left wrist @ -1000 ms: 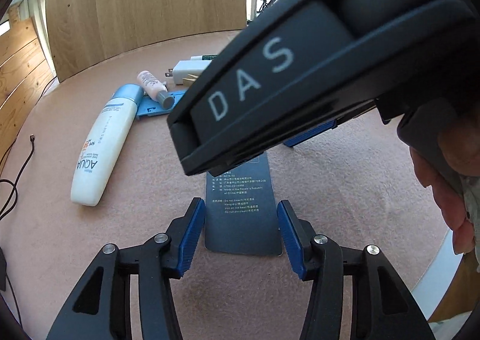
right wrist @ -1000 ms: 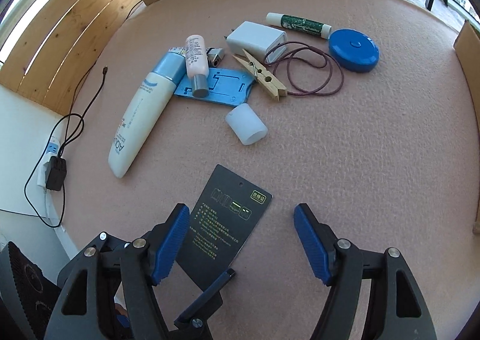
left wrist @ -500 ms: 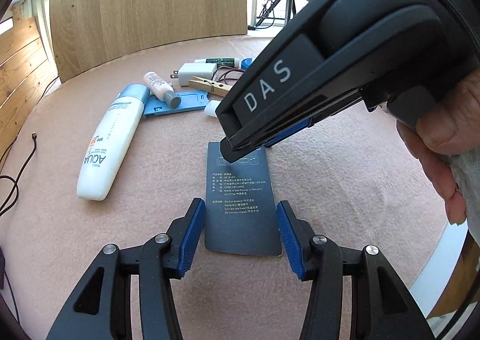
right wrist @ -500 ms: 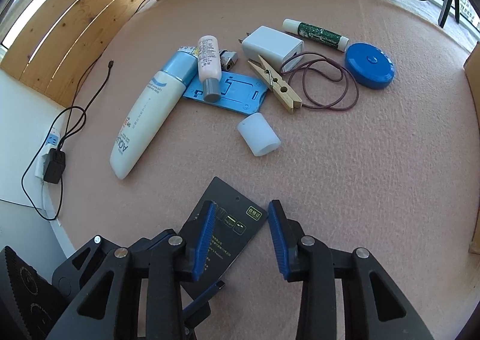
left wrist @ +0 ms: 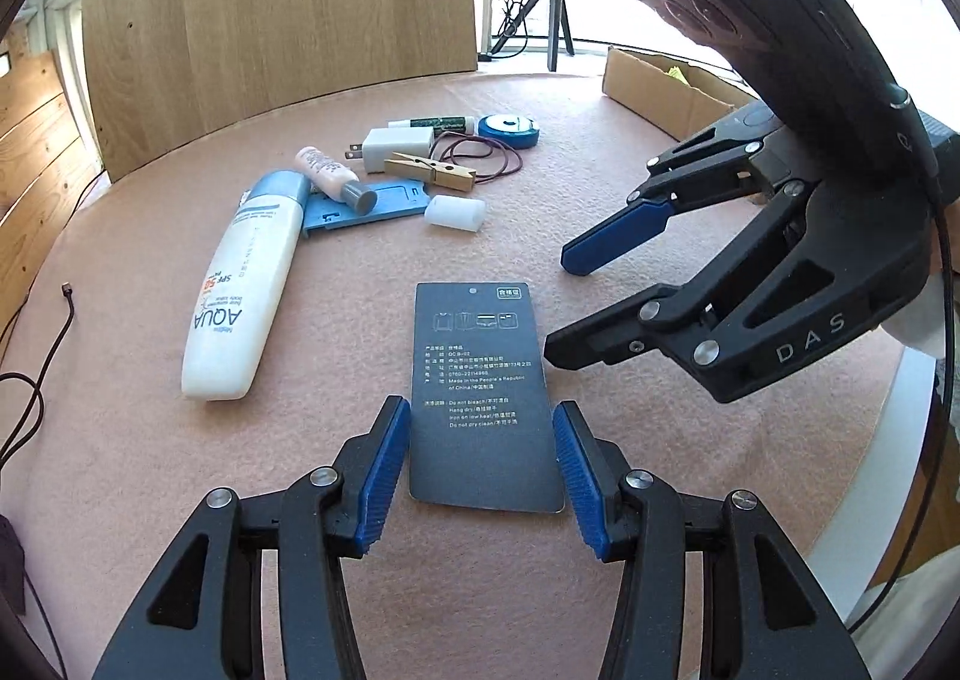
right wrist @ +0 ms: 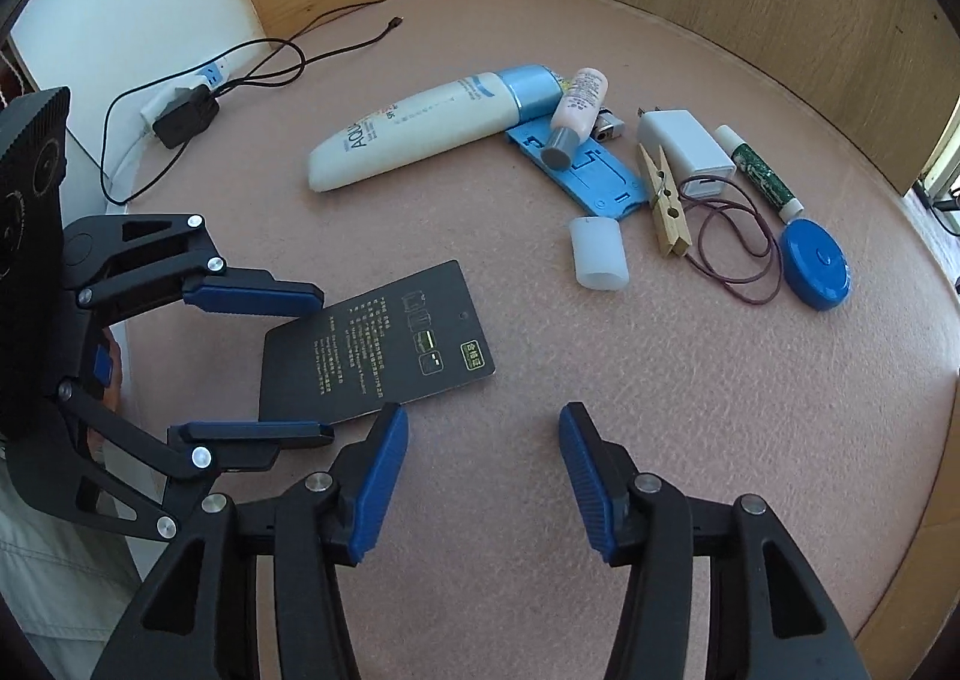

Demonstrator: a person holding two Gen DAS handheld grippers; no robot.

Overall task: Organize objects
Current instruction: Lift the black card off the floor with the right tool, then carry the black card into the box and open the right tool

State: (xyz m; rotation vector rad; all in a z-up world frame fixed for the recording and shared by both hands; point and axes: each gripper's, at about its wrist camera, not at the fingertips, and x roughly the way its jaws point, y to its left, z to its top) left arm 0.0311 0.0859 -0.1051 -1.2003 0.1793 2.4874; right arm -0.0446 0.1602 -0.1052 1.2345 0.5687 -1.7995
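Small silver item [right wrist: 609,126] half hidden behind pink bottle [right wrist: 575,107]

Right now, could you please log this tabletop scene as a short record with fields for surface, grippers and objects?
surface: pink felt-covered table
left gripper: open, fingers either side of the flat black printed card, not clamped
right gripper: open, above bare felt, holding nothing
card state: lying flat on the felt
largest item: white sunscreen tube with light-blue cap, lying down
nearby: small white plastic cylinder, wooden clothespin, round blue tape measure, white plug adapter
far edge: cardboard box
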